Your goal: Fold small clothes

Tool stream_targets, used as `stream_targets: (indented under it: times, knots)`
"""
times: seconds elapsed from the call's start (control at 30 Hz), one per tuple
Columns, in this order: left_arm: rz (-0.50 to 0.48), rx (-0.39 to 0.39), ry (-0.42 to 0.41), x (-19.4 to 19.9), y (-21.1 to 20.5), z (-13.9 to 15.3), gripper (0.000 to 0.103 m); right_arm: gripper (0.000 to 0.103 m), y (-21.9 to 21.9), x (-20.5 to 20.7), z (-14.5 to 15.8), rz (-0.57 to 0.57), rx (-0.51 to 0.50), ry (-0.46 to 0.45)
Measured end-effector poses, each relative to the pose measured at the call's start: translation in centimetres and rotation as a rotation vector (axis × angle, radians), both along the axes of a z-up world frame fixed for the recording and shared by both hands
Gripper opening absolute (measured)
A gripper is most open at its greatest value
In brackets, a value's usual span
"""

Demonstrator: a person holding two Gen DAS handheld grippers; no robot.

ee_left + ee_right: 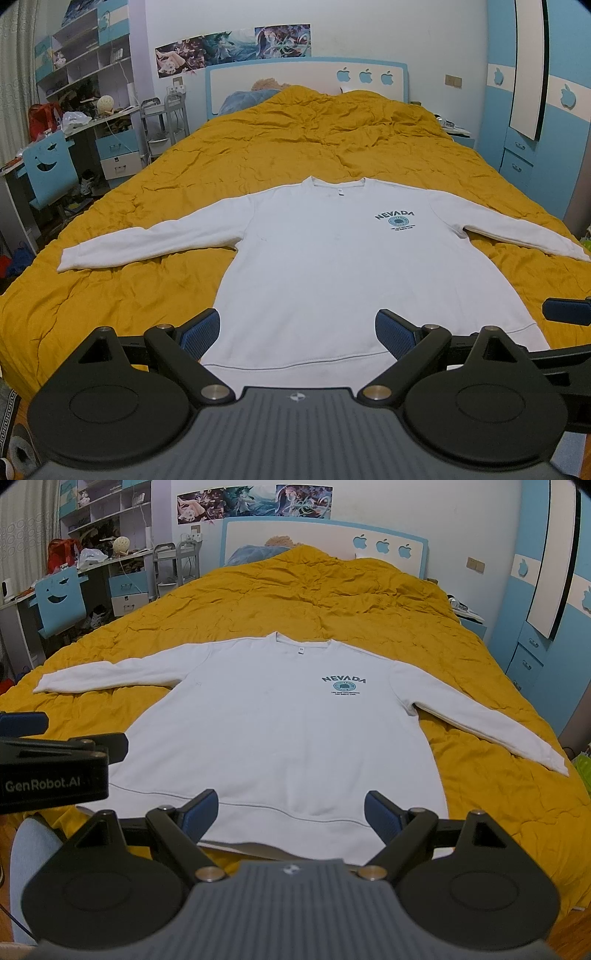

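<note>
A white long-sleeved sweatshirt with a teal NEVADA print lies flat, front up, on the mustard bedspread, both sleeves spread out sideways and its hem toward me. In the right wrist view the same sweatshirt fills the middle. My left gripper hovers open over the hem, blue pads wide apart, holding nothing. My right gripper is likewise open above the hem, a little further right. The left gripper's body shows at the left edge of the right wrist view, and a blue fingertip of the right gripper shows at the right edge of the left wrist view.
The mustard quilt covers a wide bed with a blue-and-white headboard. A cluttered desk, a blue chair and shelves stand to the left. A blue wardrobe and a nightstand stand to the right.
</note>
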State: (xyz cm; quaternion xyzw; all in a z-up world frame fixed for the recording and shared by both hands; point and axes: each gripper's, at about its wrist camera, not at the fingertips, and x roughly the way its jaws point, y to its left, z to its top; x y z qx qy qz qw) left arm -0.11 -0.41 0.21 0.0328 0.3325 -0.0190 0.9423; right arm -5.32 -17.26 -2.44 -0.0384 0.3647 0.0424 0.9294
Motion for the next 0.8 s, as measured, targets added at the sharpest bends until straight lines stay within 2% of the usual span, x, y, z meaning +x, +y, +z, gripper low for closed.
stream_targets:
  times: [0.8]
  knots:
    - [0.000, 0.000, 0.002, 0.02, 0.06, -0.01, 0.103, 0.082, -0.03, 0.20, -0.08, 0.003, 0.000, 0.007]
